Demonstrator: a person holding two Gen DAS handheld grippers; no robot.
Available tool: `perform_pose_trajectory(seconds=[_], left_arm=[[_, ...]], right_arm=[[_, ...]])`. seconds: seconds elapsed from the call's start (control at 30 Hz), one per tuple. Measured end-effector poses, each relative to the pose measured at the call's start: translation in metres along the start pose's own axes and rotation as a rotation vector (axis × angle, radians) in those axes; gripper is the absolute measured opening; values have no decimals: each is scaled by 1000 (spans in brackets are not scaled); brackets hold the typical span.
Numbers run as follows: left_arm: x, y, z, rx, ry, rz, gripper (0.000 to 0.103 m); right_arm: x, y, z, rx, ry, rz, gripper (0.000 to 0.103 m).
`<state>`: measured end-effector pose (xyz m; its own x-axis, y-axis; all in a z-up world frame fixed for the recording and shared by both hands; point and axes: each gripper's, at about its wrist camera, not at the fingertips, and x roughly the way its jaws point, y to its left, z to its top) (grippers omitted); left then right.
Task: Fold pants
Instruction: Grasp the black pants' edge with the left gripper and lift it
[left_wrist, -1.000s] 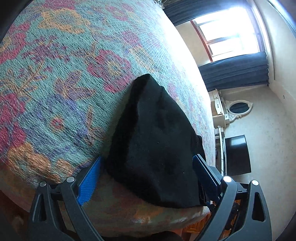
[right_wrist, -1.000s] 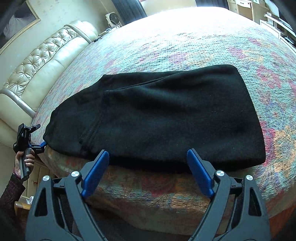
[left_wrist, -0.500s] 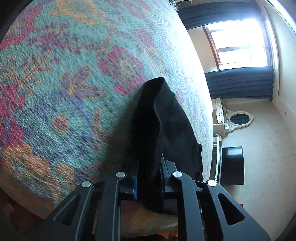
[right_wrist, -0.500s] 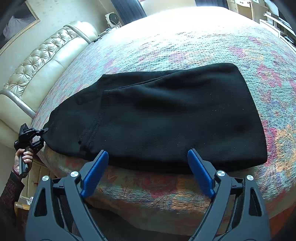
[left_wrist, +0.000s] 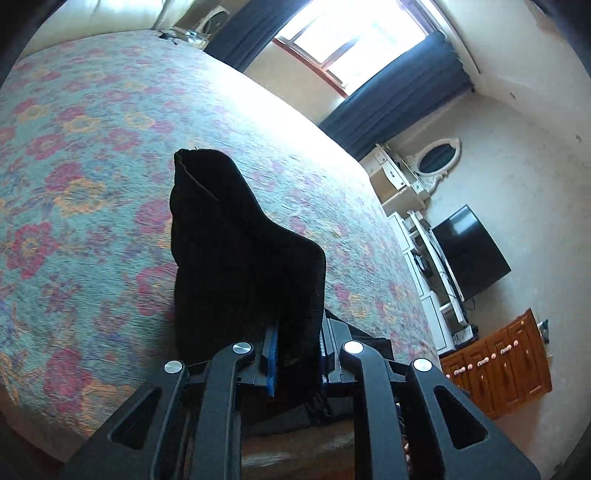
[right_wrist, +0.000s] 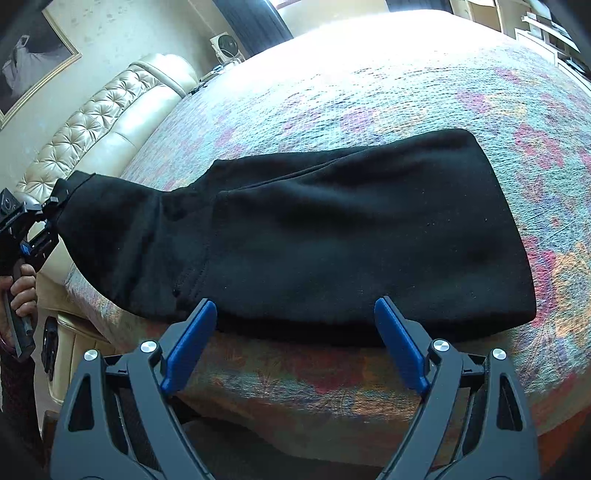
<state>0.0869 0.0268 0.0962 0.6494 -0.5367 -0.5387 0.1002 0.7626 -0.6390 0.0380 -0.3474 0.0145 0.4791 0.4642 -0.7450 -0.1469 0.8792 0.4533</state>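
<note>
Black pants (right_wrist: 332, 236) lie partly folded across the near edge of a bed with a floral cover (right_wrist: 406, 92). My left gripper (left_wrist: 295, 354) is shut on one end of the pants (left_wrist: 236, 258) and holds that end lifted off the bed. In the right wrist view the left gripper (right_wrist: 48, 214) shows at the far left, with the cloth rising to it. My right gripper (right_wrist: 295, 350) is open and empty, just short of the pants' near edge, its blue pads (right_wrist: 399, 347) on either side of the middle stretch.
A cream tufted headboard (right_wrist: 99, 129) stands at the bed's left end. A TV (left_wrist: 469, 254), white shelves and a wooden dresser (left_wrist: 506, 362) stand along the wall beyond the bed. A window with dark curtains (left_wrist: 391, 96) is at the back.
My left gripper shut on the pants' end and lifted it up off the bed. The right gripper stayed open in nearly the same place.
</note>
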Motion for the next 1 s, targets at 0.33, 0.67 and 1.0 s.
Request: perform_pose_trajectory(seconds=[0.33, 0.67, 1.0], left_arm=[[129, -104, -68, 273, 213, 43, 16], [191, -103, -120, 267, 349, 89, 41], [106, -73, -90, 184, 229, 155, 82]], right_arm=[[-30, -14, 8, 81, -122, 22, 87], [-38, -42, 11, 188, -140, 88, 87], [-6, -58, 32, 306, 26, 396, 87]])
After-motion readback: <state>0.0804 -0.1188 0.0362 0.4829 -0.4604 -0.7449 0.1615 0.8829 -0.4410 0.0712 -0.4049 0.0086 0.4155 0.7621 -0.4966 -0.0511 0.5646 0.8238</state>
